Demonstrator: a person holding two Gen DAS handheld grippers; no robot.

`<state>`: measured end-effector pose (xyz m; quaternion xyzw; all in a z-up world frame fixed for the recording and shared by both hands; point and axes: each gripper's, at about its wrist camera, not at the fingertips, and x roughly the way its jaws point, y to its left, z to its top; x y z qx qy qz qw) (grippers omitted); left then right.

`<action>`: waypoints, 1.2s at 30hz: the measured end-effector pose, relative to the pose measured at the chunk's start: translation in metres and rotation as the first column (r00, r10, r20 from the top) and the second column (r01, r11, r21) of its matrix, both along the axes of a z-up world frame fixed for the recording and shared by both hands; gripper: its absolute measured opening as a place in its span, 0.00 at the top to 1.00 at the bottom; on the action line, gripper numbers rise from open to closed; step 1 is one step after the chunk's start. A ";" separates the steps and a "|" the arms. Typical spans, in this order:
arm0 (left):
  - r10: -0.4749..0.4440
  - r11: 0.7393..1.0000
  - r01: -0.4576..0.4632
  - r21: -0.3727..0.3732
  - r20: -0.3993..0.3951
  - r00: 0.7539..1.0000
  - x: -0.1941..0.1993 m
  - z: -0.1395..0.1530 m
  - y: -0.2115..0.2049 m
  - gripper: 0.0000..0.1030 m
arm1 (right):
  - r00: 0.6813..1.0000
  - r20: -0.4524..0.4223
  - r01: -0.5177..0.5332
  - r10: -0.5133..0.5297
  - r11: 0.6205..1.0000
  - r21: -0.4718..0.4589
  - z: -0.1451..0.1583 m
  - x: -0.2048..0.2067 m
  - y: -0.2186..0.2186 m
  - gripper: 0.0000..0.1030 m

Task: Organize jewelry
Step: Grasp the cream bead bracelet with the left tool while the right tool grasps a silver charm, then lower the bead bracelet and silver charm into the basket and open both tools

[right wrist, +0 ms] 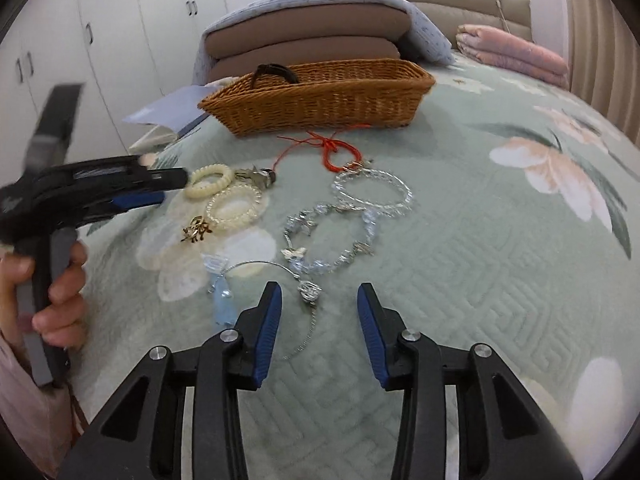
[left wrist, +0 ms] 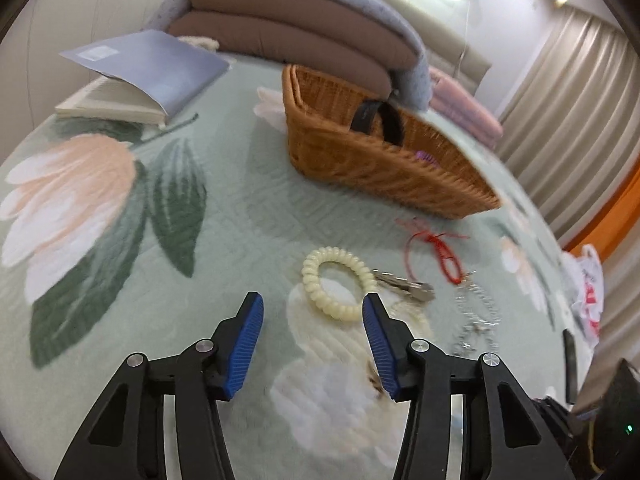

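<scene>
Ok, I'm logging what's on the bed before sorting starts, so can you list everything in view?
wicker basket: 1, brown, far middle of the bedspread
black band: 1, black, sticking out of the basket
coil bracelets: 2, cream, left of the jewelry, overlapping
keys: 1 bunch, silver, attached to the farther coil bracelet
gold charm: 1, gold, at the nearer coil
red cord: 1, red, in front of the basket
silver chain bracelets: 2, silver and pale blue, centre
thin bangle: 1, silver with blue pendant, nearest
open book: 1, blue cover, far left
folded bedding: 1 stack, brown and blue, behind the basket
pink blanket: 1, far right
left gripper: open, over the coil bracelets
right gripper: open, over the bangle
</scene>
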<state>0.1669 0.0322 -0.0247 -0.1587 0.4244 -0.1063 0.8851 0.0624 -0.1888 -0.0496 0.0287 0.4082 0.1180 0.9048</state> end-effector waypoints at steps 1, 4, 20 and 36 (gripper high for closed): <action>0.004 1.000 -0.004 0.007 -0.006 1.000 0.005 -0.002 -0.003 0.49 | 1.000 -0.004 -0.003 0.003 1.000 -0.019 -0.001 0.001 0.005 0.63; 0.003 0.998 -0.003 0.067 -0.002 1.000 0.016 -0.001 -0.013 0.49 | 1.000 0.011 -0.027 0.028 0.995 -0.100 -0.002 0.002 0.023 0.83; -0.059 0.993 0.046 0.107 0.120 0.991 0.004 -0.007 -0.028 0.90 | 0.986 0.169 -0.018 -0.001 0.994 0.111 0.022 -0.017 -0.013 0.86; -0.049 0.991 0.084 -0.108 0.292 0.955 -0.032 0.050 0.000 0.90 | 0.976 0.200 0.056 -0.085 0.988 0.145 0.118 -0.015 -0.031 0.86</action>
